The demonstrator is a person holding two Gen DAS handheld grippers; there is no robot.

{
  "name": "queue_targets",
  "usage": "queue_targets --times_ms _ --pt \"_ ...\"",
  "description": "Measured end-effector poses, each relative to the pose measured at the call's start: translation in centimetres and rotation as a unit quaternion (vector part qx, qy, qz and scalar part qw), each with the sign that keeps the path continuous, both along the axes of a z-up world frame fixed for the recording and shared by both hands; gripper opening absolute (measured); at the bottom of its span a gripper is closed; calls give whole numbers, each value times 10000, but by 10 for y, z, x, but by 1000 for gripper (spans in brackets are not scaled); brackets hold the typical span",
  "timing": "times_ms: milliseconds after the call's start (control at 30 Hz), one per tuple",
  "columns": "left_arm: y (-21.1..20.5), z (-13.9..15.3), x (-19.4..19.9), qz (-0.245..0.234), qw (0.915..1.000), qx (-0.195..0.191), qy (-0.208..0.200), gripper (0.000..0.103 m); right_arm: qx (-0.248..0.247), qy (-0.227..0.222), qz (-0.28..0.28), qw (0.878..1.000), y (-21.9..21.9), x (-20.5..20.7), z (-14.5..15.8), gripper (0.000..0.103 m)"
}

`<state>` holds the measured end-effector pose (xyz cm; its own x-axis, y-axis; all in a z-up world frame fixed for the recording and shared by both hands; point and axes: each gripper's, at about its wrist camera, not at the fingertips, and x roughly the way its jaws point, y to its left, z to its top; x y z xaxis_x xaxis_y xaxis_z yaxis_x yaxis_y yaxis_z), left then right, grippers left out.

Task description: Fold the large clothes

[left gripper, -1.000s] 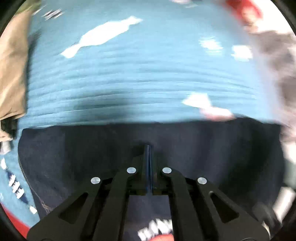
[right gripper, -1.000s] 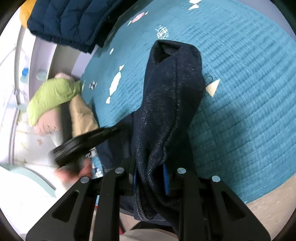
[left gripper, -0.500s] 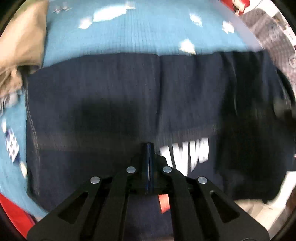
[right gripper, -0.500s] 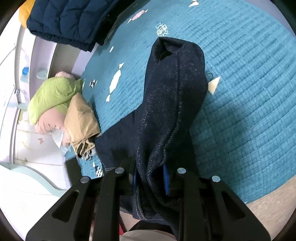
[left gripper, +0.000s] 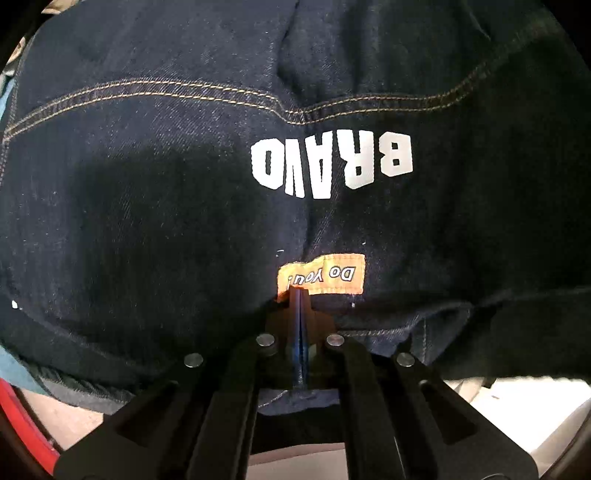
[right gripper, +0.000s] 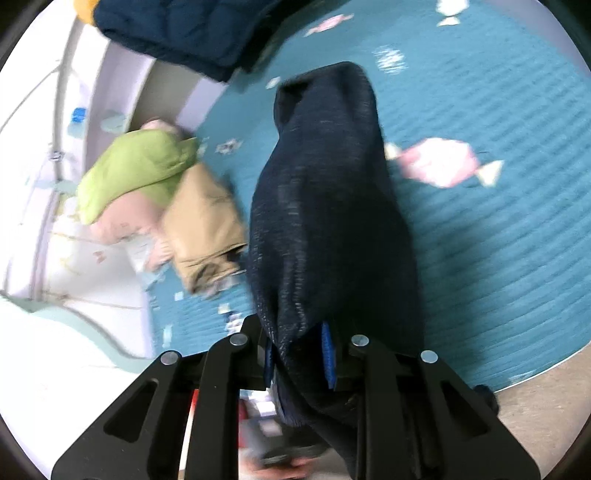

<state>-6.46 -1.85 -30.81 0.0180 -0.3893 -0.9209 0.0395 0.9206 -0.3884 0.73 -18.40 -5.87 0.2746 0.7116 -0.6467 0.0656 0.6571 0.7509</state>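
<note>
My left gripper (left gripper: 299,295) sits clenched at the orange woven label (left gripper: 325,275) of the stiff dark denim jacket (left gripper: 184,166), my right gripper (right gripper: 299,350) grasping its bunched sleeve (right gripper: 328,206) above the ribbed teal mat (right gripper: 498,240).

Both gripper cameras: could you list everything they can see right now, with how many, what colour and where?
denim garment: one, dark navy with white BRAVO print, fills the left view; a bunched fold hangs from the right gripper.
orange label: one, on the denim, at the left gripper's tips.
rug: one, teal with pale fish shapes, under everything.
quilted jacket: one, navy, top of the right view.
tan garment: one, folded, left of the denim.
green bundle: one, on a pink bundle, beside the tan garment.
left gripper: black, shut, at the denim's edge.
right gripper: black, blue pads, shut on the denim fold.
</note>
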Motion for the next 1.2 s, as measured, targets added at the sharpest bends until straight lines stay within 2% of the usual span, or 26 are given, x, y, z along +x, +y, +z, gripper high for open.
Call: queue_targets --times_ms 67,133,200,300,333,400,467,533,567,667,700,733,767,833,867,900,967,1000,1033,1067,1100,1133,1167,1200 --pt "16 7 -6 -32 9998 -197 47 3 -192 -59 262 9995 32 8 10 17" --pt "51 21 -17 80 9997 -210 138 3 -346 -66 563 9978 63 16 11 16" --pt "83 40 -26 316 9986 -416 -28 3 -388 55 851 9956 90 23 5 15" --pt "132 61 -39 813 9957 -145 -422 3 -463 380 1391 9885 141 35 -15 12" --pt "157 68 -47 1109 9924 -17 -525 3 -450 439 1504 9866 152 36 -20 11" --pt "194 73 -61 1533 9865 54 -572 3 -413 603 1825 9805 187 41 -34 10" --pt "224 72 -72 1935 9787 321 -600 3 -455 646 2063 9753 218 44 -47 10" --pt "252 63 -82 2298 9702 575 -513 3 -849 643 2132 9712 253 49 -68 10" --pt "269 58 -91 2473 9664 561 -417 3 -1032 608 2163 9690 265 51 -77 11" --pt "291 40 -103 3005 9519 595 -87 3 -1625 729 2256 9578 295 57 -118 24" --pt "299 38 -107 3127 9476 648 -41 3 -1320 956 2453 9556 302 55 -134 45" --pt "310 37 -112 3293 9418 681 6 3 -805 1414 2668 9499 311 52 -154 64" --pt "312 38 -113 3379 9387 684 33 3 -715 1608 2691 9469 313 47 -161 67" --pt "322 44 -114 3572 9302 844 -6 3 -910 1359 2863 9441 321 41 -154 70" --pt "320 49 -123 3614 9277 936 -69 4 -829 1271 3038 9406 324 40 -148 69" --pt "324 57 -123 3654 9250 1024 -191 5 -502 1300 3168 9382 321 40 -143 69" --pt "320 68 -118 3656 9247 998 -361 10 -18 1377 3126 9399 306 41 -129 69" --pt "317 75 -112 3596 9269 963 -475 10 71 1189 3056 9447 293 43 -114 69" --pt "308 87 -104 3517 9297 943 -558 10 11 916 2999 9496 283 44 -101 69" --pt "299 97 -97 3383 9344 895 -665 10 -313 307 2870 9569 265 45 -77 67" --pt "285 113 -84 3261 9387 834 -747 10 -747 -258 2731 9587 247 43 -56 64" --pt "276 116 -71 3039 9461 698 -871 10 -1243 -722 2582 9553 227 40 -39 53" --pt "264 119 -62 2852 9521 578 -940 10 -1514 -868 2485 9528 216 39 -31 45" --pt "255 116 -56 2693 9569 481 -975 10 -1765 -878 2376 9512 203 35 -26 27"
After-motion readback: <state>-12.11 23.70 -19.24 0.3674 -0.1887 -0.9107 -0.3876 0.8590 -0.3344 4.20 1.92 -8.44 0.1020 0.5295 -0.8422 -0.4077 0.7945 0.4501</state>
